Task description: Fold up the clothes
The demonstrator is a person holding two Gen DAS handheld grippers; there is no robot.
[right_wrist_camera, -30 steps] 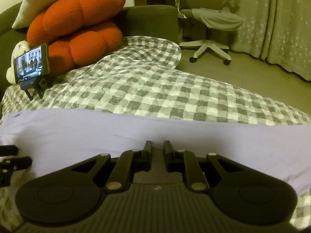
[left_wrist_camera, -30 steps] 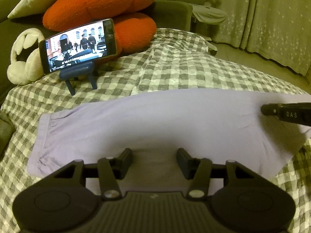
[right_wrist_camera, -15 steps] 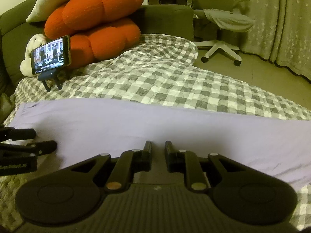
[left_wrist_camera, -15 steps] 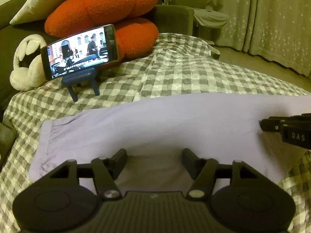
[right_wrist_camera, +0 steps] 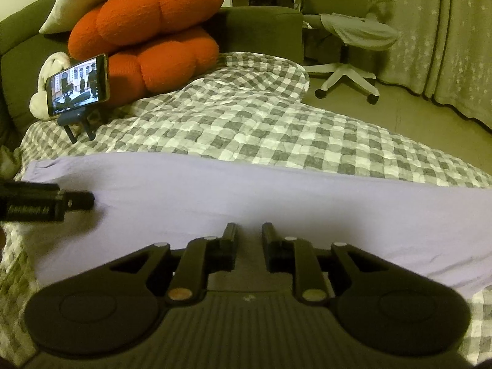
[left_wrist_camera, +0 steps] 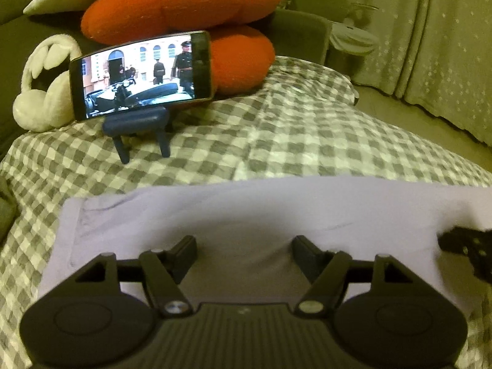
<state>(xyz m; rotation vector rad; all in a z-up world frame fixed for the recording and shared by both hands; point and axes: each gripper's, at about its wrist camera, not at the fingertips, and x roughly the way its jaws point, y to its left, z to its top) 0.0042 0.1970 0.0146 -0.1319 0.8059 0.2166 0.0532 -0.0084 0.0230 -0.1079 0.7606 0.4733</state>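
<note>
a lilac garment (right_wrist_camera: 246, 193) lies folded into a long flat band across the near part of the bed, on a grey-and-white checked blanket (right_wrist_camera: 261, 129). the left gripper (left_wrist_camera: 244, 250) tilts down over the band's left end, jaws wide and opening, only flat cloth under the gap. the right gripper (right_wrist_camera: 249, 240) slants down over the band's near edge, jaws narrowly parted and opening, pinching nothing. behind, a phone (left_wrist_camera: 140, 75) plays video on a small stand, before orange cushions (right_wrist_camera: 147, 30).
</note>
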